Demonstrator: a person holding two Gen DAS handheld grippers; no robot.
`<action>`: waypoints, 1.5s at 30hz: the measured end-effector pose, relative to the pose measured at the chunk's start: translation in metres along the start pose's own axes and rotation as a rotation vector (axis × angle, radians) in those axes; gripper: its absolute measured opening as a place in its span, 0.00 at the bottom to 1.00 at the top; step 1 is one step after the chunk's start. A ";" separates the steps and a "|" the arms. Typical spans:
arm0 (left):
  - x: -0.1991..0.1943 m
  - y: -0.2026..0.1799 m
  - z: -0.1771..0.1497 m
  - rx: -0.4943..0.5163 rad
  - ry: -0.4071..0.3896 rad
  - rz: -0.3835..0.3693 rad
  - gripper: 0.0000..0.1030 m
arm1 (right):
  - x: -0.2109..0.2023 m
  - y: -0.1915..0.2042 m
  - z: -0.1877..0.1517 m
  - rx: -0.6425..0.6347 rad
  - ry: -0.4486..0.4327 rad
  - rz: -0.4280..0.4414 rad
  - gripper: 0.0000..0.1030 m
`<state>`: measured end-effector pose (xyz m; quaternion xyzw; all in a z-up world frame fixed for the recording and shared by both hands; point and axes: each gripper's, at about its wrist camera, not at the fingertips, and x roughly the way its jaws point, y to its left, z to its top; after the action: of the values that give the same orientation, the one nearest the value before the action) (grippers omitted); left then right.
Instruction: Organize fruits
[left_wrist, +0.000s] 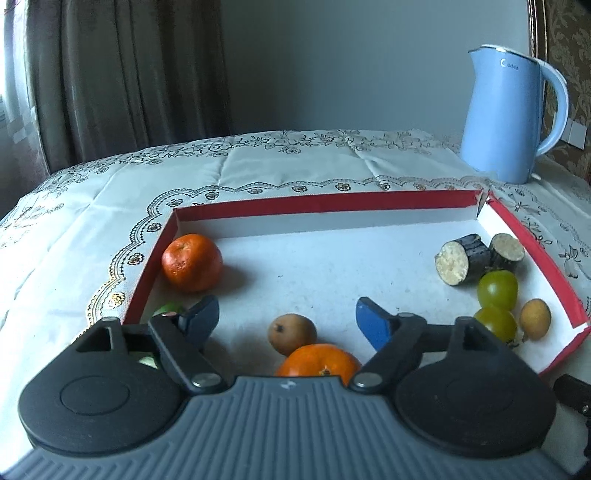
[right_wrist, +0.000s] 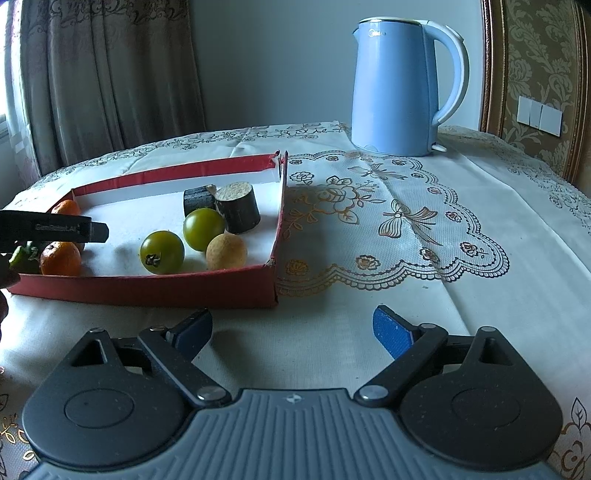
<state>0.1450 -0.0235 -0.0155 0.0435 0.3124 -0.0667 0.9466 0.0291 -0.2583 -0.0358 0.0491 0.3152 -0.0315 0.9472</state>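
Observation:
A red-rimmed tray (left_wrist: 332, 203) with a white floor holds the fruit. My left gripper (left_wrist: 287, 316) hangs open over its near left part. A small brown fruit (left_wrist: 291, 332) and an orange mandarin (left_wrist: 319, 363) lie below the gap, and neither pad touches them. Another mandarin (left_wrist: 192, 262) sits in the far left corner. A green item (left_wrist: 168, 308) is mostly hidden behind the left finger. Two green tomatoes (right_wrist: 161, 252) (right_wrist: 204, 229), a yellow loquat (right_wrist: 226, 251) and two dark eggplant pieces (right_wrist: 238, 208) crowd the tray's right end. My right gripper (right_wrist: 293, 325) stands open above the tablecloth, in front of the tray, with nothing between its fingers.
A light blue electric kettle (right_wrist: 395, 88) stands on the embroidered tablecloth (right_wrist: 424, 229) behind and to the right of the tray. Curtains hang at the back left. To the right, a wall carries a white switch plate (right_wrist: 539, 114).

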 end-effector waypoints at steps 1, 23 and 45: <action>-0.002 0.001 -0.001 -0.003 0.000 -0.001 0.78 | 0.000 0.000 0.000 0.000 0.000 -0.001 0.92; -0.097 0.008 -0.030 -0.078 -0.107 -0.007 0.99 | -0.010 0.020 -0.004 0.025 0.001 -0.062 0.96; -0.144 0.011 -0.052 -0.101 -0.123 0.060 1.00 | -0.039 0.087 0.001 -0.121 -0.051 -0.042 0.96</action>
<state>0.0018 0.0085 0.0291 0.0010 0.2554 -0.0252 0.9665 0.0067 -0.1707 -0.0050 -0.0155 0.2934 -0.0334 0.9553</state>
